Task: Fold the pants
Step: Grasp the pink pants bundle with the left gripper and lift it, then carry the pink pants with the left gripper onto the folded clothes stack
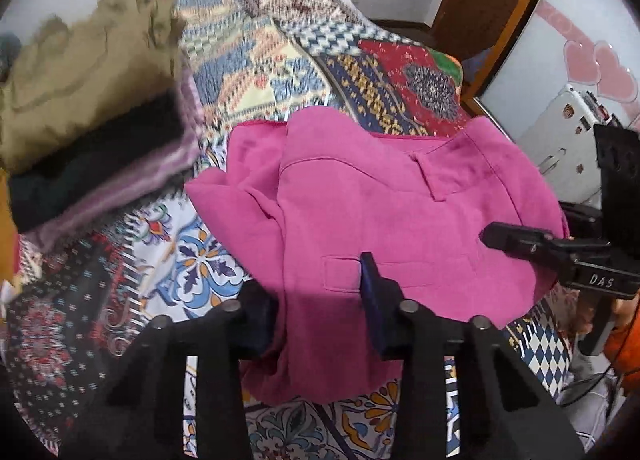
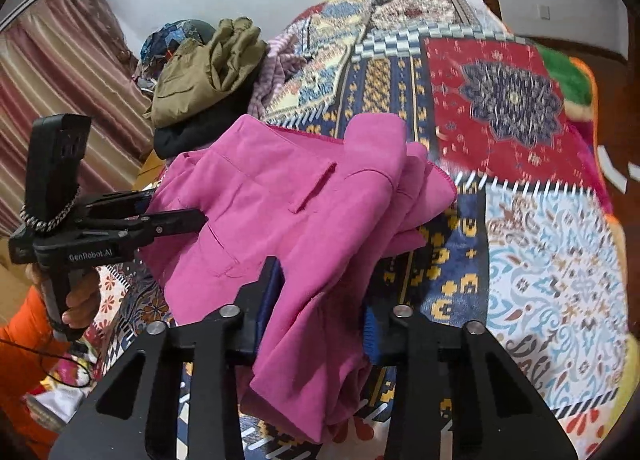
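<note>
Bright pink pants (image 1: 380, 200) lie bunched on a patchwork-patterned blanket (image 1: 256, 60), partly folded — waistband and belt loop near the far side, loose fabric trailing toward the cameras, so no clear long axis shows. The left gripper (image 1: 320, 300) has its jaws spread, with pink cloth lying between them. The right gripper (image 2: 320, 300) likewise stands wide, fabric draped through the gap. Its body reads "DAS"; the left one's reads "GenRobot.AI". An olive garment (image 2: 204, 76) tops a clothes pile beside the pants.
</note>
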`<state>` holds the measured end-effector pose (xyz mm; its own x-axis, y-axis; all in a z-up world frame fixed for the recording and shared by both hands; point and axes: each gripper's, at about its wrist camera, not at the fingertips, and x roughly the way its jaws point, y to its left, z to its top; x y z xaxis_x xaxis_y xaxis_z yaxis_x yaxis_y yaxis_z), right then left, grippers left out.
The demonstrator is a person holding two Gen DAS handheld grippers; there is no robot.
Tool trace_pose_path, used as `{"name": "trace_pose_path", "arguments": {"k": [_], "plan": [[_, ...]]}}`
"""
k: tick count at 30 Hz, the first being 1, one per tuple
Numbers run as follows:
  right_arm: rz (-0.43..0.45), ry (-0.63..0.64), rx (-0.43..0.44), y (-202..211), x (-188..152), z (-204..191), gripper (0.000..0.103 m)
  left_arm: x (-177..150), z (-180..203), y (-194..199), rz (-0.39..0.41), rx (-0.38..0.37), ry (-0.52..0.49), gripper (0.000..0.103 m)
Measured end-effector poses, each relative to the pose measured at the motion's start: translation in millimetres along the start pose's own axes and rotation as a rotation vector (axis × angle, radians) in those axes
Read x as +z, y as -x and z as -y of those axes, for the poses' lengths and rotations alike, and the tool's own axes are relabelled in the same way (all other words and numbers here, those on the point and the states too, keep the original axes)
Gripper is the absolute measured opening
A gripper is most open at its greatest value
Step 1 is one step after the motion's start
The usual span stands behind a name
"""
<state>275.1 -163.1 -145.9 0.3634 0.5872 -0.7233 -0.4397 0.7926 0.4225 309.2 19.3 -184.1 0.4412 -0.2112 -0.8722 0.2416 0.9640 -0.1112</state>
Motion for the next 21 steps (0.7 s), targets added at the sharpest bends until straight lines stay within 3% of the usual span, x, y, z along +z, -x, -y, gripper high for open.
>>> {"name": "trace_pose_path", "arguments": {"k": [5, 11, 21], "plan": [[0.041, 0.046, -0.011, 14.7, 6.0, -14.2, 0.026, -3.8, 14.2, 23.4, 0.075, 0.054, -0.040, 0.028], [0.102, 0.082, -0.007, 34.6, 15.5, -33.4, 0.025, -3.2, 3.2, 53.4, 0.120, 0.031, 0.014, 0.027], [0.224, 0.192, 0.007, 58.7, 53.9, -83.7, 0.025, 11.0, -19.4, 116.1, 0.264, 0.073, 0.064, 0.027]]}}
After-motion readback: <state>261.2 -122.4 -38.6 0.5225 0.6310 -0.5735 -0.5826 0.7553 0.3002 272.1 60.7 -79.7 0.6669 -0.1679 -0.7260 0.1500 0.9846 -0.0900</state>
